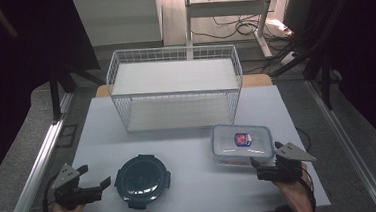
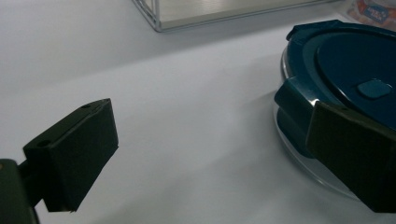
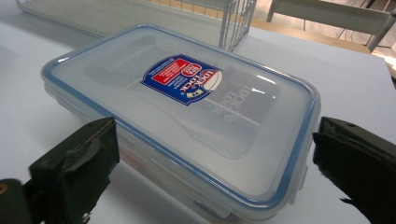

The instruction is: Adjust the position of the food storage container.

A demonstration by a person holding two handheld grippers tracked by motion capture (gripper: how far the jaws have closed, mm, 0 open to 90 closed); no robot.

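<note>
Rectangular lock-lid container (image 1: 241, 143) lies on the bench (image 1: 197, 195), before the wire basket (image 1: 174, 87).
Right tool (image 1: 275, 164) straddles its near corner, jaws wide; closing comes next. Left tool (image 1: 94, 185), wide, waits beside the round container (image 1: 142, 181).

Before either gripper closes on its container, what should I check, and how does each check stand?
1. Right gripper open: ok.
2. Its jaws straddle a corner of the clear rectangular container: ok.
3. That container's lid seated: ok; latches locked: cannot tell.
4. Left gripper open: ok.
5. Its jaws around the round dark container: not ok, only one jaw reaches its edge.
6. Wire basket free to receive: ok.
</note>
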